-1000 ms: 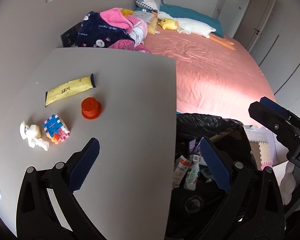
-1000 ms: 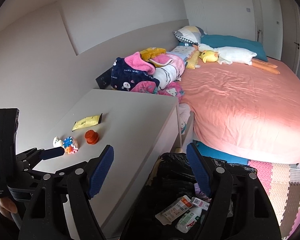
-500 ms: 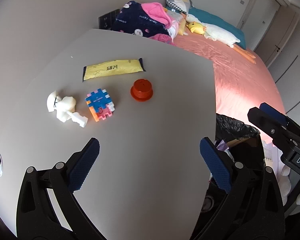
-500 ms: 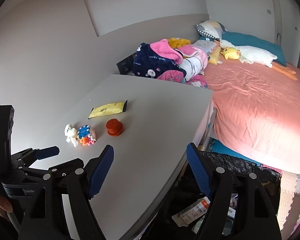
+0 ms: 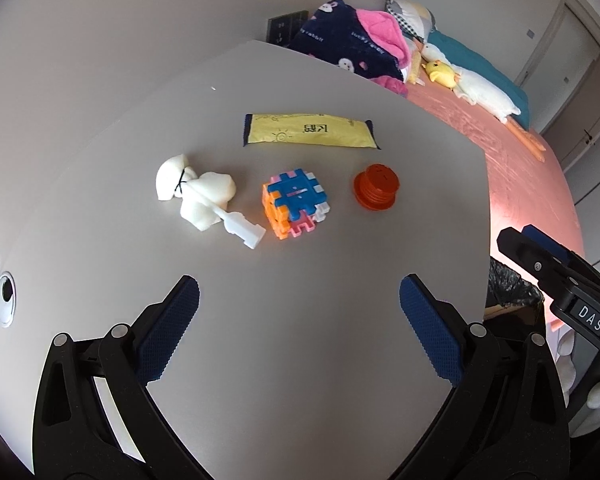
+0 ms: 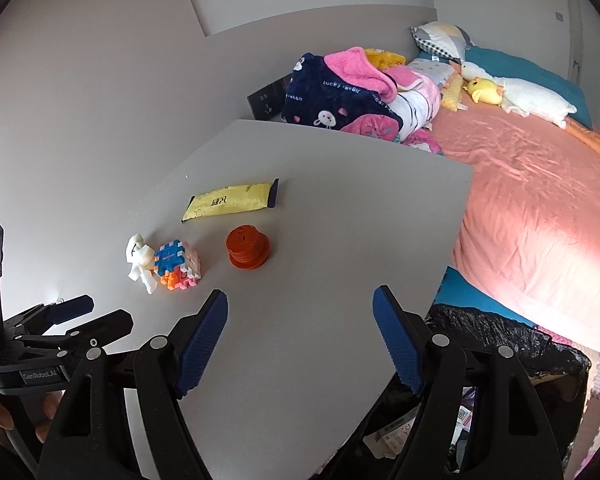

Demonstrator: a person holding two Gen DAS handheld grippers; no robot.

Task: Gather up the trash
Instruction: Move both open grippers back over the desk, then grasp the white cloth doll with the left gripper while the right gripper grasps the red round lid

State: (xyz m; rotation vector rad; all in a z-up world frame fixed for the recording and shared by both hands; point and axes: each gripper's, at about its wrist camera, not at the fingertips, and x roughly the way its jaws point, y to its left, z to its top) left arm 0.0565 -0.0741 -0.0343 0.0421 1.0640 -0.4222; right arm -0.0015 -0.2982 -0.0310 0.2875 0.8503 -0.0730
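A yellow snack wrapper point(image 5: 310, 131) lies flat on the grey table point(image 5: 300, 320), at its far side; it also shows in the right wrist view point(image 6: 230, 201). A black-lined trash bin point(image 6: 500, 340) with packets inside stands at the table's right edge, below the tabletop. My left gripper point(image 5: 299, 330) is open and empty above the table, short of the objects. My right gripper point(image 6: 300, 336) is open and empty over the table's near right part, beside the bin. The left gripper shows in the right wrist view point(image 6: 66, 312) at the far left.
An orange cap point(image 5: 376, 186), a colourful block cube point(image 5: 296, 203) and a white toy figure point(image 5: 198, 192) sit in a row before the wrapper. A pink bed point(image 6: 540, 208) with blankets and plush toys lies to the right. A cable hole point(image 5: 5, 298) is at the table's left.
Both grippers have swung left from over the bin to over the table. The left gripper has come closer to the toys and wrapper. Both stay open.
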